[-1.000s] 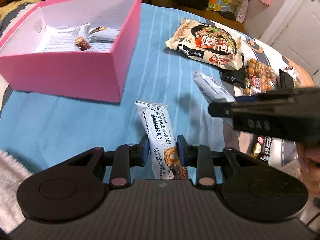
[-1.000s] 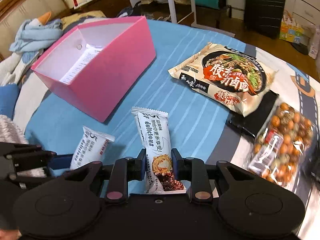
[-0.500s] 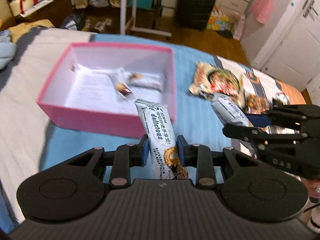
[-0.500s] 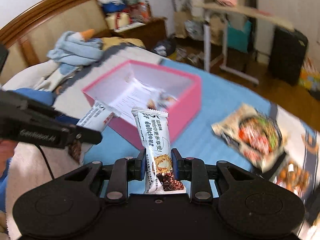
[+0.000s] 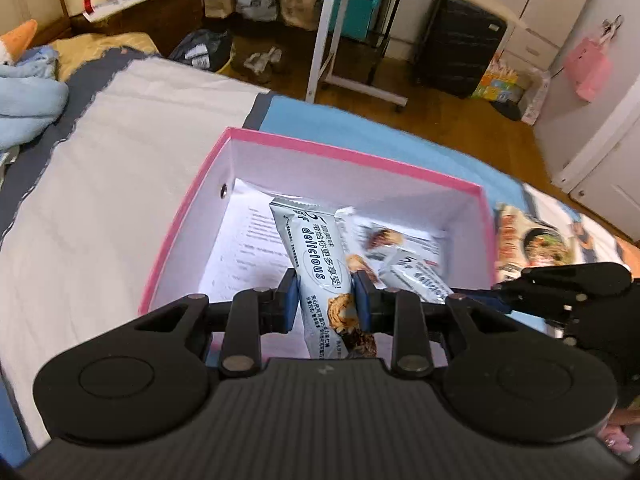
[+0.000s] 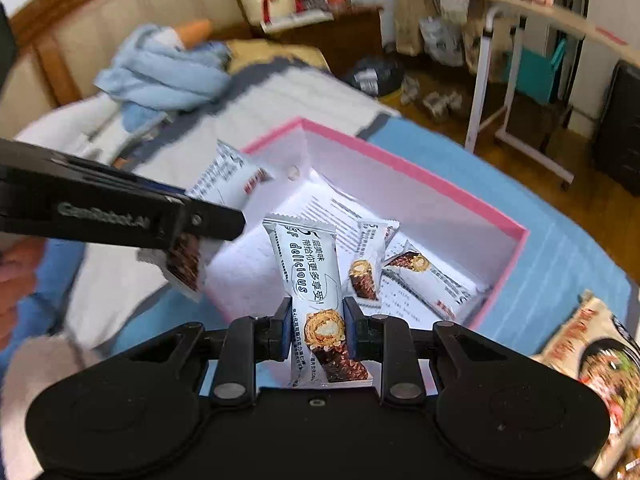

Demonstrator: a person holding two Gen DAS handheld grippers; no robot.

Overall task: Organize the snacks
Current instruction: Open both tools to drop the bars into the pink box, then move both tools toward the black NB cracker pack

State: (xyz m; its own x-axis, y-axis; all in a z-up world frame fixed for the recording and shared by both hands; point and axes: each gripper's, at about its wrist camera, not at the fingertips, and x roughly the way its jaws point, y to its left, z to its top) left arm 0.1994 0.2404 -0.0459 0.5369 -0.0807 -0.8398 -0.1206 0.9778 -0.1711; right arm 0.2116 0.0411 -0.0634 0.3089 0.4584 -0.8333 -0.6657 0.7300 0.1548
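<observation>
Both grippers over pink box (image 5: 360, 156), each clamped on own white snack bar. Left gripper (image 5: 325, 300) pinches left bar (image 5: 316, 264), right gripper (image 6: 315, 324) pinches right bar (image 6: 308, 268), near wrapper bottoms so they hang ready to drop. Two bars (image 6: 400, 268) lying inside already.

The right gripper (image 6: 315, 322) has its fingers (image 6: 283, 320) closed on a white snack bar (image 6: 310, 276), held upright above the near edge of the pink box (image 6: 420, 176). Two more bars (image 6: 432, 280) lie inside the box on a printed sheet. At the left, the left gripper (image 6: 192, 220) clamps another white bar (image 6: 228, 176) over the box's left wall. A noodle packet (image 6: 592, 344) lies at the right on the blue bedcover (image 6: 560, 264).
</observation>
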